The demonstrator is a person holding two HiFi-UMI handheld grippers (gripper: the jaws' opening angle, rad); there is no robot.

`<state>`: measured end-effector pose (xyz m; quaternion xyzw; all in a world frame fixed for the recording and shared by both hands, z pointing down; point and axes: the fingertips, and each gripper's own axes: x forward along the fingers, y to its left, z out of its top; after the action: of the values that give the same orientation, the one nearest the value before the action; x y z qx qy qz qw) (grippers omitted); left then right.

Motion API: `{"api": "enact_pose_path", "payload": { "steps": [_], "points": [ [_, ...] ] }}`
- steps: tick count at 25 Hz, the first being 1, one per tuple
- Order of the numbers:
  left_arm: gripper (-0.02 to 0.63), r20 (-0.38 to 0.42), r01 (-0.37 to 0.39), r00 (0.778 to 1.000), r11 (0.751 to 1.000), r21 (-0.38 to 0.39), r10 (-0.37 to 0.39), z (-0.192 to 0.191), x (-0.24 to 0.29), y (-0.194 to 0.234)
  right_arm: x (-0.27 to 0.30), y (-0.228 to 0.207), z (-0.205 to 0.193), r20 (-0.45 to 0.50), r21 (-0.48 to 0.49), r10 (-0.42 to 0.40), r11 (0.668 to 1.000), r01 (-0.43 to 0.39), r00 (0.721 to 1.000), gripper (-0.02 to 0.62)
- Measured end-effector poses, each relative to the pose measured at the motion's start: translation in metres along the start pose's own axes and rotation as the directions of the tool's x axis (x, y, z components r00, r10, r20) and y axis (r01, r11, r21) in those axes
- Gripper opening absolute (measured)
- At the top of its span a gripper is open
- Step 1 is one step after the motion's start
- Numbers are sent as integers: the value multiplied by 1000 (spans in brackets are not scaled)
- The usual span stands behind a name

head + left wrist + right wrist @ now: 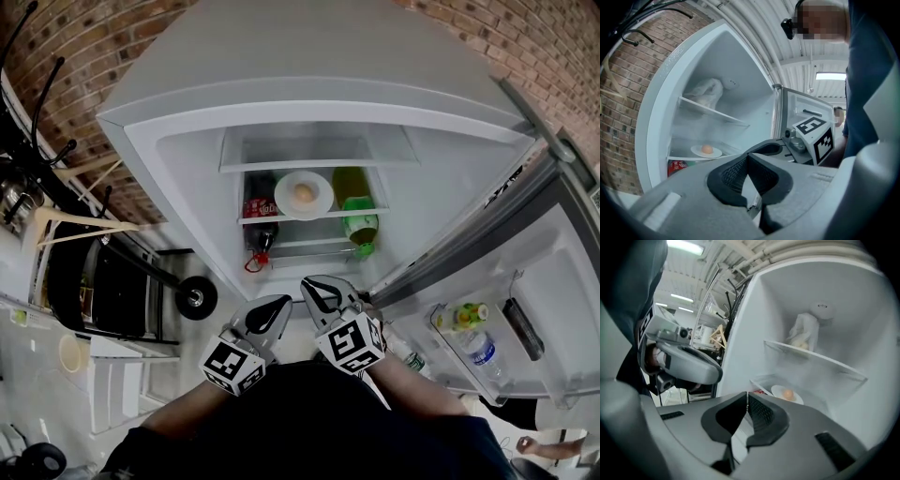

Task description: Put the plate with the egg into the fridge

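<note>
The white plate with a brown egg on it rests on a shelf inside the open fridge, between a cola bottle and a green bottle. The left gripper view shows the plate low at the left; the right gripper view shows the plate at mid-right. My left gripper and right gripper are side by side close to my body, well in front of the fridge and clear of the plate. Both are shut with nothing between the jaws, seen at the left gripper and right gripper.
A cola bottle and a green bottle flank the plate. A white bag lies on the upper shelf. The fridge door stands open at the right with bottles in its rack. A dark rack and a wheel stand at the left.
</note>
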<state>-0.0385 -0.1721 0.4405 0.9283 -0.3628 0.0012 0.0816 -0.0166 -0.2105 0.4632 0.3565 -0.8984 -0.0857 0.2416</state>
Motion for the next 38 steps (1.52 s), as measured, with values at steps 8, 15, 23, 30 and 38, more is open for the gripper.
{"api": "enact_pose_path", "payload": {
  "steps": [8, 15, 23, 30, 38],
  "points": [
    [5, 8, -4, 1000, 1000, 8, 3, 4, -1, 0, -19, 13, 13, 111, 197, 38, 979, -59, 993, 11],
    [5, 14, -3, 1000, 1000, 8, 3, 5, -3, -2, -26, 20, 8, 205, 379, 63, 915, -139, 977, 11],
    [5, 12, -2, 1000, 1000, 15, 2, 3, -3, -4, -28, 21, 0, 246, 464, 59, 869, -171, 967, 11],
    [5, 10, 4, 1000, 1000, 19, -4, 4, 0, -8, -29, 24, 0, 254, 456, 72, 871, -185, 965, 9],
    [5, 10, 4, 1000, 1000, 18, -4, 3, 0, -8, -29, 25, 1, 257, 445, 79, 875, -190, 963, 9]
  ]
}}
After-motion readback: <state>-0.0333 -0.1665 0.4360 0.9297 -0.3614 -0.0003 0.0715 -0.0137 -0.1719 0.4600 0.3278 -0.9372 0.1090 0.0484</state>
